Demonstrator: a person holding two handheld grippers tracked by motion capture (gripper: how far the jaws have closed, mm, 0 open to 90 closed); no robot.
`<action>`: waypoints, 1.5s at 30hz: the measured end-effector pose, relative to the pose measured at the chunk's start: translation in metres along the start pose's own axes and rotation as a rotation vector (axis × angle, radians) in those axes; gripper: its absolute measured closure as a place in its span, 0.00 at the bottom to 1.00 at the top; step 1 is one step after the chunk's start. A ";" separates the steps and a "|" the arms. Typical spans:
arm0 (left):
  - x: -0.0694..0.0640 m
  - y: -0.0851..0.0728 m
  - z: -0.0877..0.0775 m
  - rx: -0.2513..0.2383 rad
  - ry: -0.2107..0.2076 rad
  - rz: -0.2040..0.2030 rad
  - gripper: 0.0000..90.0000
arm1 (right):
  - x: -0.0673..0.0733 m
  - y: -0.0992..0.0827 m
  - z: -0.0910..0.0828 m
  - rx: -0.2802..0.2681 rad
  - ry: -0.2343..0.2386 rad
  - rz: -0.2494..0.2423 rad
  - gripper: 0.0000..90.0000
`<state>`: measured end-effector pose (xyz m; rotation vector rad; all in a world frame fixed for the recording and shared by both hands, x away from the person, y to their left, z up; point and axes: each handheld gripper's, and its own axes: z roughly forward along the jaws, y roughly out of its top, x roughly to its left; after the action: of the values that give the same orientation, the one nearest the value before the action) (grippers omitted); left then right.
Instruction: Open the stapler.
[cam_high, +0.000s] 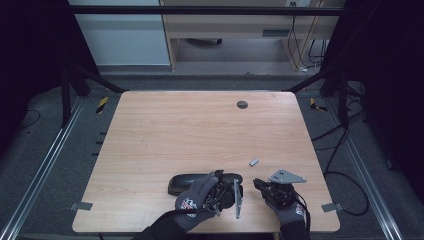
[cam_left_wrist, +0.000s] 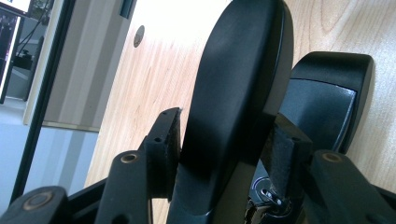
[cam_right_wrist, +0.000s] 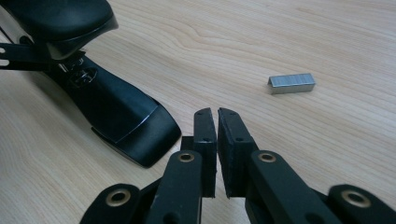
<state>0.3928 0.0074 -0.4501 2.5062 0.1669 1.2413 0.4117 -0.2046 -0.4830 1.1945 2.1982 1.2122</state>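
So we have the left gripper (cam_left_wrist: 224, 149) clamped on the lifted top of the black stapler (cam_high: 200, 183), the right gripper (cam_right_wrist: 217, 140) just beside it with jaws together and empty, so next it must open for the staple strip (cam_right_wrist: 292, 83) near the stapler.

A light wooden worktop (cam_high: 200, 130) with rounded corners has a small round dark grommet (cam_high: 242, 104) near its far edge. Grey carpet (cam_high: 50, 150) surrounds it, with black cables (cam_high: 340, 145) trailing at the right.
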 end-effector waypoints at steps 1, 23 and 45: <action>0.000 0.000 0.000 0.000 0.003 0.002 0.57 | 0.001 0.000 0.000 0.000 0.009 0.007 0.96; -0.006 0.001 0.000 0.012 0.047 0.047 0.60 | 0.018 0.001 0.015 -0.010 0.075 0.007 1.00; -0.007 0.000 0.000 0.009 0.056 0.054 0.61 | 0.032 0.001 0.031 0.027 0.119 -0.010 1.00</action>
<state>0.3883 0.0053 -0.4550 2.4999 0.1196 1.3360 0.4134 -0.1623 -0.4967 1.1481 2.3104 1.2835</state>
